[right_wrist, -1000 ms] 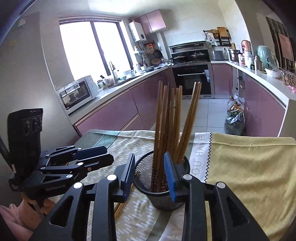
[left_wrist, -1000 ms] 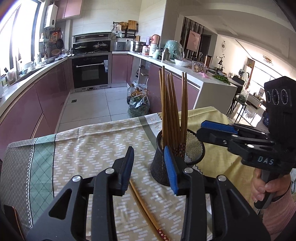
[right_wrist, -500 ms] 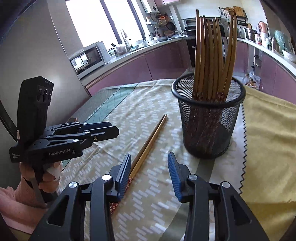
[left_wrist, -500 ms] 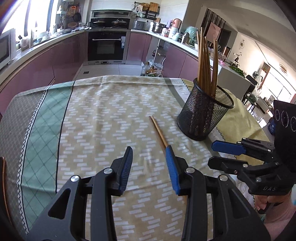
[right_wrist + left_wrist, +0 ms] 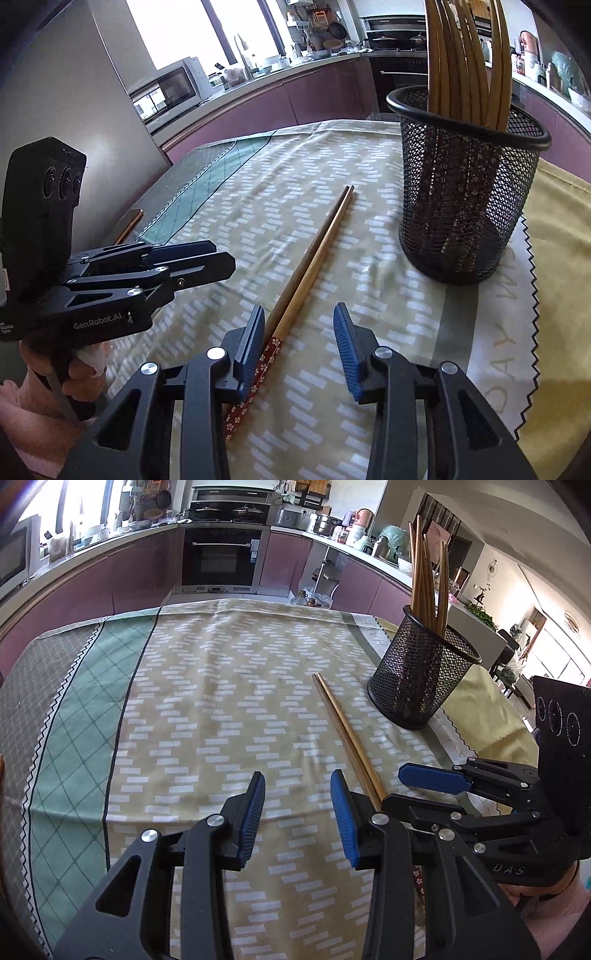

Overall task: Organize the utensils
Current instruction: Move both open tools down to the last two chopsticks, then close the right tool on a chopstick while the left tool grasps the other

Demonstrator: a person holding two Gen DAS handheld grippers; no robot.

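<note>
A pair of chopsticks (image 5: 314,258) lies flat on the cloth-covered tabletop (image 5: 221,686) just beside the mesh holder (image 5: 467,192) of upright chopsticks. The left gripper (image 5: 297,808) and right gripper (image 5: 299,345) hover near it, jaws apart and empty.

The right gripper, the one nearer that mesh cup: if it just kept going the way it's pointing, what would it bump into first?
Probably the tablecloth, just right of the loose chopsticks; the right gripper points down, open and empty.
</note>
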